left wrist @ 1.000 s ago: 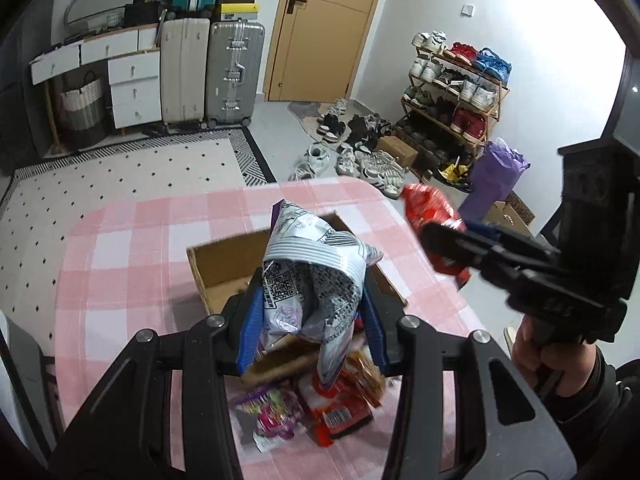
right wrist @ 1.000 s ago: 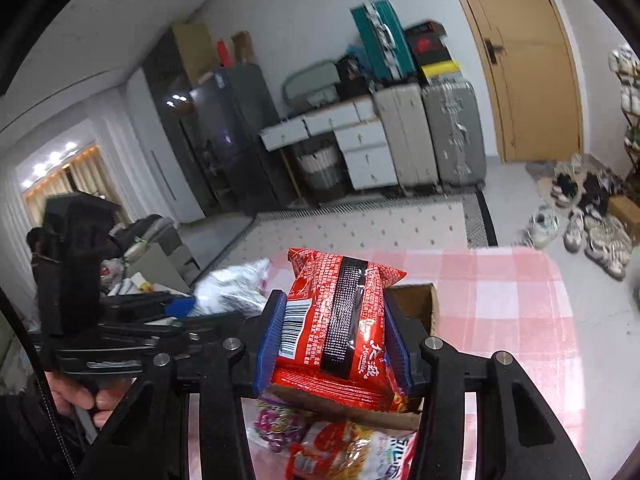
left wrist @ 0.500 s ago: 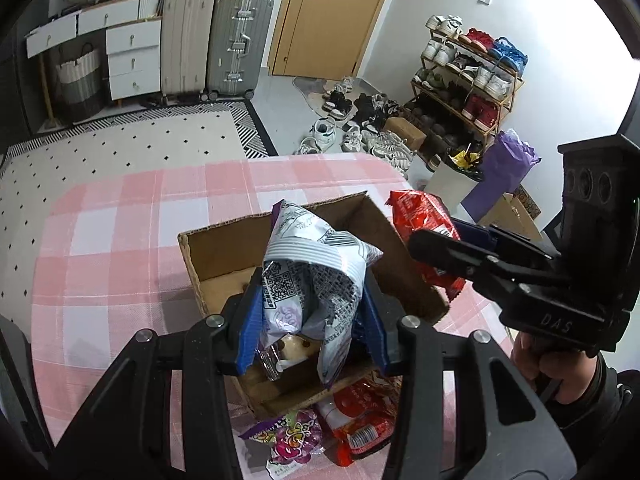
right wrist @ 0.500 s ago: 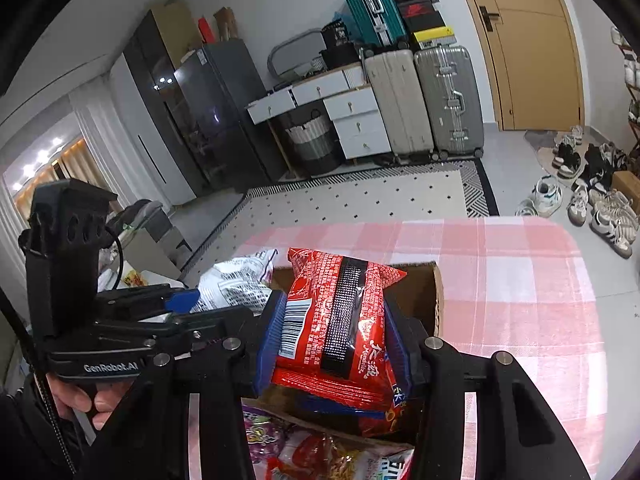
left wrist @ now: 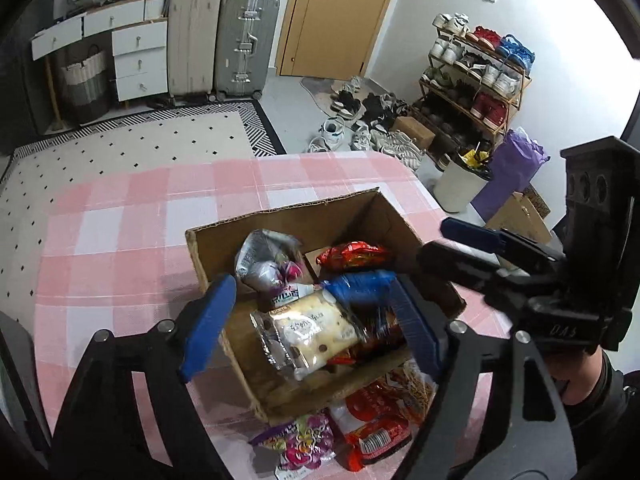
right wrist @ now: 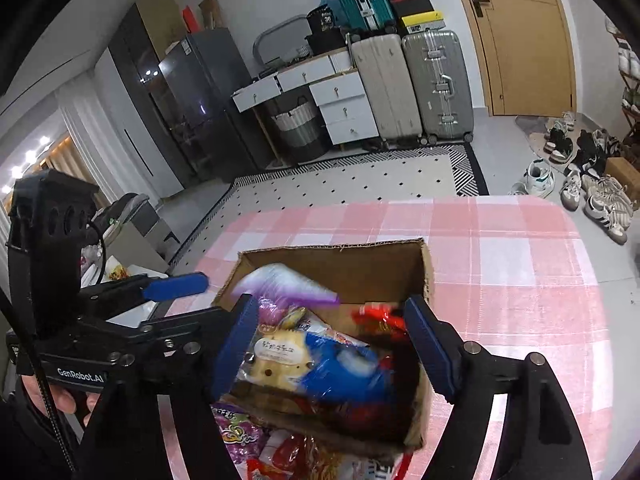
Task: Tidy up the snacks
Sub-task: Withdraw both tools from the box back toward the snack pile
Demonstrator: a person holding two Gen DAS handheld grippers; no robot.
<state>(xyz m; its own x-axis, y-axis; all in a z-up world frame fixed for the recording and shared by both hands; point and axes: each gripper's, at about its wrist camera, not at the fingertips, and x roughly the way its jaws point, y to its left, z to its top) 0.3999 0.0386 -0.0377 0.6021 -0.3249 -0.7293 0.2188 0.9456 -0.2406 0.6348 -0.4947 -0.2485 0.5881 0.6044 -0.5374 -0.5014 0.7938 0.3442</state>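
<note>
- Two tools hover over one cardboard box (left wrist: 280,220): the left tool (left wrist: 310,322) and the right tool (right wrist: 332,346), both spread wide and holding nothing.
- Inside the box lie a silver packet (left wrist: 262,264), a red packet (left wrist: 352,255), a blue packet (left wrist: 360,284) and a clear-wrapped biscuit packet (left wrist: 310,330).
- Outside its near wall, on the pink checked tabletop (left wrist: 120,220), lie two more: a purple candy bag (left wrist: 304,446) and a red bag (left wrist: 378,438).
- Beyond the tabletop stand two suitcases (left wrist: 224,44) and a shoe rack (left wrist: 476,76).

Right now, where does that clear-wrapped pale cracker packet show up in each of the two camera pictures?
Left wrist: cracker packet lies low centre, inside the cardboard box.
Right wrist: cracker packet lies centre-left, in the same box.
Shared landmark: silver suitcase beside the door.
</note>
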